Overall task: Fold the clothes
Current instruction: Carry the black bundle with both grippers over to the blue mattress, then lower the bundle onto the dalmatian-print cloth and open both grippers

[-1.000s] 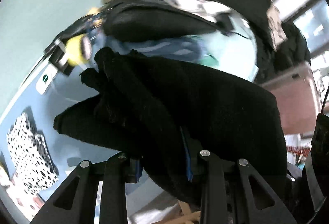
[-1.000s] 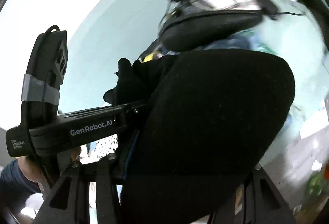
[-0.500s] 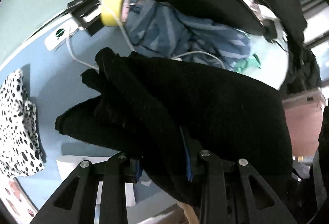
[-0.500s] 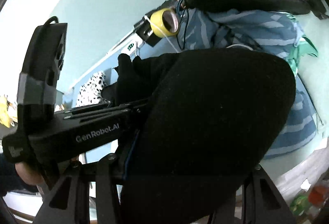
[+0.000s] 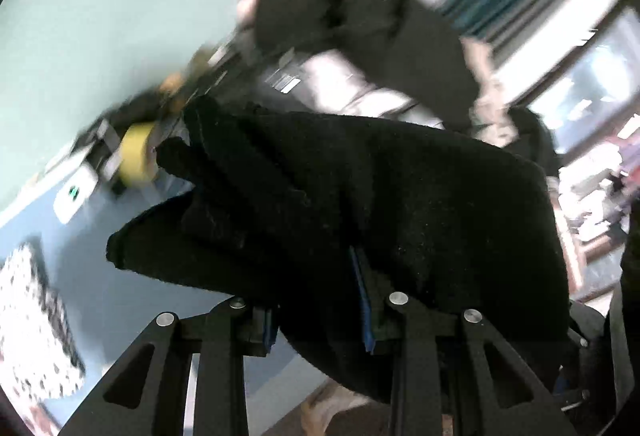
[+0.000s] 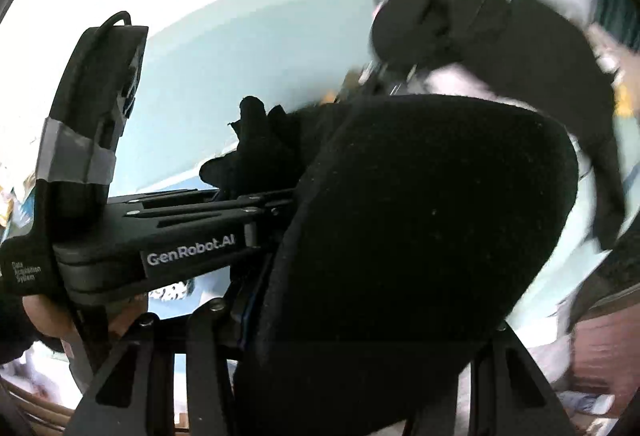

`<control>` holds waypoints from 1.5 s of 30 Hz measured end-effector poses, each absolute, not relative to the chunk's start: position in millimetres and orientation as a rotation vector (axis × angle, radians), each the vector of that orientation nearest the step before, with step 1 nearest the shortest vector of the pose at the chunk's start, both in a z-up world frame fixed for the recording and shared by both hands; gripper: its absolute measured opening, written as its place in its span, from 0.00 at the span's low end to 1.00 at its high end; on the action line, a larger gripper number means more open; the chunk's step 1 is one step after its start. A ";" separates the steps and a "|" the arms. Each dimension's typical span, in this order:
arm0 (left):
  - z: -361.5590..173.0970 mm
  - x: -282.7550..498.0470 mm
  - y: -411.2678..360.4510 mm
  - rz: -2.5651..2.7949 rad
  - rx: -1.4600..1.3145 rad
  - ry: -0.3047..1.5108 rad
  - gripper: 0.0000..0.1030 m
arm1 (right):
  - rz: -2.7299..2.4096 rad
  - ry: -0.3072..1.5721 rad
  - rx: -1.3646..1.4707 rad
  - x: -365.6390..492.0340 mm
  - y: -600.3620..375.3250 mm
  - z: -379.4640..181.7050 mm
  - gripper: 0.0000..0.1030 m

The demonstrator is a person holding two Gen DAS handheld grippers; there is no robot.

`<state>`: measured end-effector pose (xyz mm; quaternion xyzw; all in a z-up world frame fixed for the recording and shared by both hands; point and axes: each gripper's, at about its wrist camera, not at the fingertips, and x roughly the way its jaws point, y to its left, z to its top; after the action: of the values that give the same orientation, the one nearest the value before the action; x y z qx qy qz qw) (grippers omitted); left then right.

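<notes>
A thick black knit garment (image 5: 360, 215) hangs doubled over between both grippers. In the left wrist view my left gripper (image 5: 320, 320) is shut on one bunched end, and its blue pads (image 5: 366, 316) press into the cloth. The same garment (image 6: 420, 236) fills the right wrist view as a wide fold, with my right gripper (image 6: 360, 340) shut on it. There the left gripper (image 6: 276, 207) comes in from the left, held by a hand (image 6: 40, 316), and clamps the bunched corner (image 6: 256, 155). The right gripper's fingertips are hidden by the cloth.
Below lies a blue table (image 5: 100, 276) with a spotted white cloth (image 5: 32, 324), a yellow tape roll (image 5: 136, 155) and a white device (image 5: 74, 193). A black jacket (image 5: 360, 23) hangs blurred above a cluttered pile. A pale green wall (image 6: 240, 75) stands behind.
Both grippers have swung upward with the garment. Half a second ago the views looked down on a blue striped cloth. Now they show wall and jacket, blurred. Both grips are unchanged.
</notes>
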<state>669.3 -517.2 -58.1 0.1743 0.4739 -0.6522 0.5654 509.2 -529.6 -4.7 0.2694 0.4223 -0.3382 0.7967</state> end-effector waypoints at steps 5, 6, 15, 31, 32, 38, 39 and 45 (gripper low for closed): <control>-22.6 692.5 -513.1 -1.535 0.337 1.055 0.32 | -0.758 0.957 0.509 538.3 -532.1 37.8 0.51; -21.4 708.2 -506.4 -1.508 0.324 1.053 0.32 | -0.751 0.957 0.502 548.6 -531.1 42.0 0.51; -65.1 910.8 -380.6 -1.040 0.227 1.121 0.32 | -0.272 1.022 0.442 762.7 -473.6 -13.1 0.51; -247.9 992.0 -197.2 -0.661 -0.009 1.316 0.31 | 0.107 1.266 0.488 876.4 -339.5 -191.8 0.51; -258.2 989.3 -200.3 -0.671 -0.019 1.336 0.31 | 0.095 1.287 0.515 871.3 -342.1 -201.8 0.51; -277.8 995.1 -218.6 -0.740 -0.044 1.307 0.31 | 0.012 1.300 0.610 878.8 -367.4 -225.9 0.51; -275.8 1001.6 -221.2 -0.742 -0.053 1.298 0.31 | -0.003 1.289 0.608 891.5 -370.2 -225.5 0.51; -233.4 1045.9 -213.7 -0.723 -0.081 1.130 0.31 | 0.010 1.148 0.575 936.5 -371.4 -194.3 0.51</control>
<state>1045.9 -213.7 -233.4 -0.0374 0.5236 -0.3348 0.7825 936.5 -371.4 -194.3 0.2681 0.5353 0.0047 0.8010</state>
